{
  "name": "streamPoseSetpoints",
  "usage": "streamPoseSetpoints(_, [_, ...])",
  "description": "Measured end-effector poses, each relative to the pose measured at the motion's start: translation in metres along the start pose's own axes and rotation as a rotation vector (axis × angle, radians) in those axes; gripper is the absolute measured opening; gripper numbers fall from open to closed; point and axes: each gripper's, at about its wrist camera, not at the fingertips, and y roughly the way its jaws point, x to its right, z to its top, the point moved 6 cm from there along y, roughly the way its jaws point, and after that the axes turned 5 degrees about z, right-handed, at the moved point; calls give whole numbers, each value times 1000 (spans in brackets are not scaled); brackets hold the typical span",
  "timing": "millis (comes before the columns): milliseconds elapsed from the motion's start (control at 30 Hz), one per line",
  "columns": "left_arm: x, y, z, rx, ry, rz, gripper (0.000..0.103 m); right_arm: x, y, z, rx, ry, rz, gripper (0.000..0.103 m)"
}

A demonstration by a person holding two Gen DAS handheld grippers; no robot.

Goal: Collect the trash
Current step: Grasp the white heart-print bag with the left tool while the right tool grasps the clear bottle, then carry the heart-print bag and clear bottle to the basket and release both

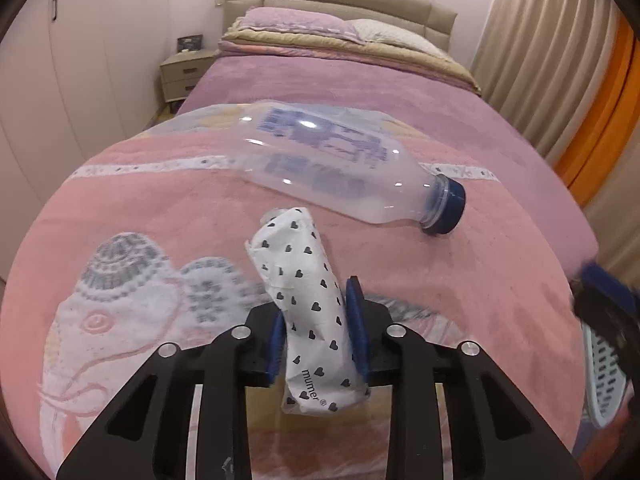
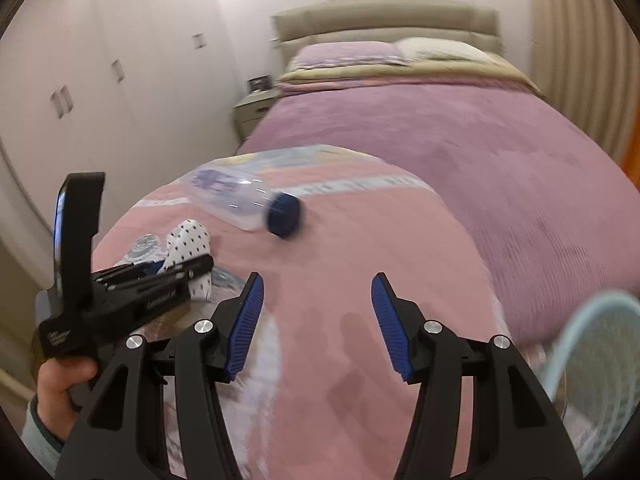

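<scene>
Your left tongs (image 1: 316, 332) clamp the white heart-print crumpled wrapper (image 1: 308, 312) above the pink blanket's (image 1: 400, 280) near end; it's soft and could slip. Right tongs (image 2: 318, 324) gape apart; the clear blue-capped plastic bottle (image 2: 248, 200) lying farther off may roll.

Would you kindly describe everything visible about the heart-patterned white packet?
The heart-patterned packet is a soft, crumpled white wrapper printed with small dark hearts and the word "mumer" near its lower end. It looks like thin plastic or paper, rolled into a rough tube. It stands roughly upright, clamped between the blue pads of the left gripper above the pink blanket, near the clear bottle but not touching it.
</scene>
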Motion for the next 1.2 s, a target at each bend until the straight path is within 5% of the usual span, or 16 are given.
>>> streamPoseSetpoints(167, [-34, -5, -2, 50, 2, 55, 25, -24, 37, 23, -27, -86, 36, 57])
streamPoseSetpoints(267, [-57, -7, -3, 90, -4, 182, 26, -29, 61, 35, -46, -115, 43, 65])
streamPoseSetpoints(400, [-63, -7, -3, 96, -48, 134, 26, -32, 79, 49, -59, -147, 77, 66])
streamPoseSetpoints(533, [-65, -4, -2, 83, -58, 126, 25, -38, 92, 60, -62, -207, 114, 82])
streamPoseSetpoints(733, [-67, 0, -3, 80, -88, 87, 25, -51, 127, 62, -162, -272, 114, 82])
streamPoseSetpoints(967, [-64, 1, -4, 83, -84, 93, 25, -60, 141, 58, -165, -314, 62, 81])
streamPoseSetpoints(1100, [-62, -2, -7, 87, -82, 94, 26, -65, 135, 50, -161, -327, 39, 64])
streamPoseSetpoints(1200, [-65, -2, -6, 88, -89, 87, 26, -70, 128, 40, -158, -324, -5, 63])
